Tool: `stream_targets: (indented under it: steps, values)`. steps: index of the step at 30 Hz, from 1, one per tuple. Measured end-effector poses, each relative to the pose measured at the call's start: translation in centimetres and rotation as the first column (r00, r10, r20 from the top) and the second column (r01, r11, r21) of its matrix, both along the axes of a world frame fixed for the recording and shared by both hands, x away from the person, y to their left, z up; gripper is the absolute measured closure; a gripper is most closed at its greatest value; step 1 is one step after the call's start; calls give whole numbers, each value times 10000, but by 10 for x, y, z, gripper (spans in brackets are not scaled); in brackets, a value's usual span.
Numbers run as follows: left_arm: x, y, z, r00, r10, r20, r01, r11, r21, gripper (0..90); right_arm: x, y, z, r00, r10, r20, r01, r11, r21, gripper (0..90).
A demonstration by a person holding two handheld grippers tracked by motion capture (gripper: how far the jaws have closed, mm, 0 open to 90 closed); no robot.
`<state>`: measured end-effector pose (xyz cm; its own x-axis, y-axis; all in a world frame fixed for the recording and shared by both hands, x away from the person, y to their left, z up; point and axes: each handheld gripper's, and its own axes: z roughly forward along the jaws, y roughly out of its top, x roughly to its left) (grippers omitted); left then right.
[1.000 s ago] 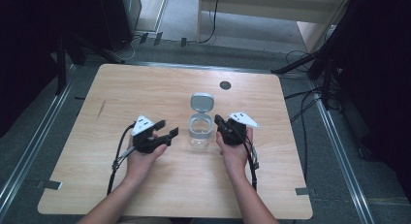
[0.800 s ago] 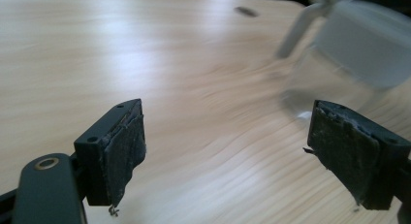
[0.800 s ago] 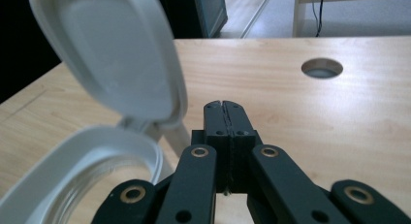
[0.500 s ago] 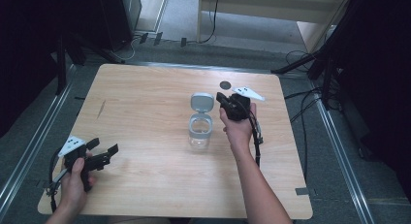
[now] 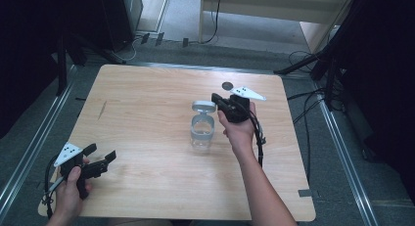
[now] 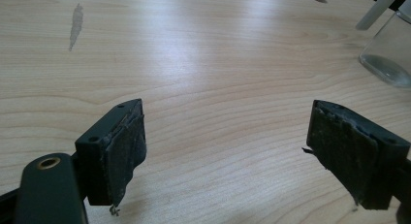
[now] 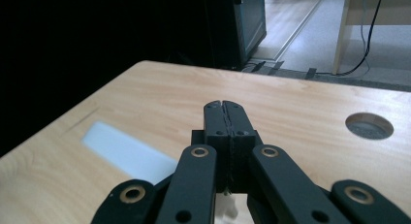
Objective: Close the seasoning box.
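Note:
A clear glass jar (image 5: pixel 201 133) stands open at the middle of the table, its grey hinged lid (image 5: pixel 204 106) tipped back behind it. My right gripper (image 5: pixel 216 97) is shut just right of that lid, jaws pointing left. In the right gripper view the right gripper (image 7: pixel 225 104) has its jaws pressed together with nothing between them. My left gripper (image 5: pixel 103 151) is open at the near left corner, far from the jar. In the left gripper view the left gripper (image 6: pixel 228 136) stands wide apart over bare wood, with the jar (image 6: pixel 387 54) far off at the upper right.
The wooden table (image 5: pixel 147 99) has a round cable hole (image 5: pixel 227 85) behind the right gripper and a dark streak (image 5: pixel 102 110) at the left. Cables, metal rails and dark stands surround the table on the floor.
My left gripper has drawn back from beside the jar to the near left corner. My right gripper has moved away from the jar's side, up and back beside the lid.

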<state>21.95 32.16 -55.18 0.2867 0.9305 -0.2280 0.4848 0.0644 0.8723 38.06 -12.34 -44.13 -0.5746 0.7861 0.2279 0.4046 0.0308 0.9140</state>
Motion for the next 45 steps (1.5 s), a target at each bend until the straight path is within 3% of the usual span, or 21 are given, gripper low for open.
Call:
stream_targets:
  steps: [4,8,9,10,13,14,15,18,26,30,45]
  values:
    - [0,-1,0,10000,36,12,-36,10000,50,142,-20,-12,-6,9997,-187,161,187,9998,28,900]
    - [1,-1,0,10000,92,-11,-92,10000,31,142,-27,-22,-9,9976,-547,418,557,9982,-243,800]
    - [1,0,0,10000,52,-34,-52,10000,13,142,-32,-31,-12,9952,-822,526,838,9961,-286,671]
    - [1,0,0,10000,59,-30,-59,10000,4,143,-34,-35,-13,9940,-948,537,964,9949,-287,611]
    - [2,0,0,10000,62,-29,-62,10000,-13,142,-42,-54,-18,9893,-1337,584,1357,9903,-312,456]
    - [2,0,0,10000,62,-29,-62,10000,-13,143,-42,-54,-18,9893,-1337,584,1357,9903,-312,456]
    - [2,0,0,10000,66,-35,-66,10000,-21,142,-46,-65,-21,9872,-1519,483,1538,9873,-396,341]
    - [2,0,0,10000,55,-55,-55,10000,8,142,-54,-81,-27,9835,-1765,406,1785,9825,-531,248]
    - [2,-1,0,10000,58,-73,-57,10000,43,142,-74,-113,-42,9758,-2179,186,2186,9729,-751,208]
    - [2,-1,0,10000,65,-75,-65,10000,37,142,-92,-135,-56,9682,-2501,-102,2486,9657,-750,200]
    - [3,-1,0,9999,90,-97,-89,10000,37,142,-133,-183,-85,9456,-3188,-649,3109,9442,-1084,202]
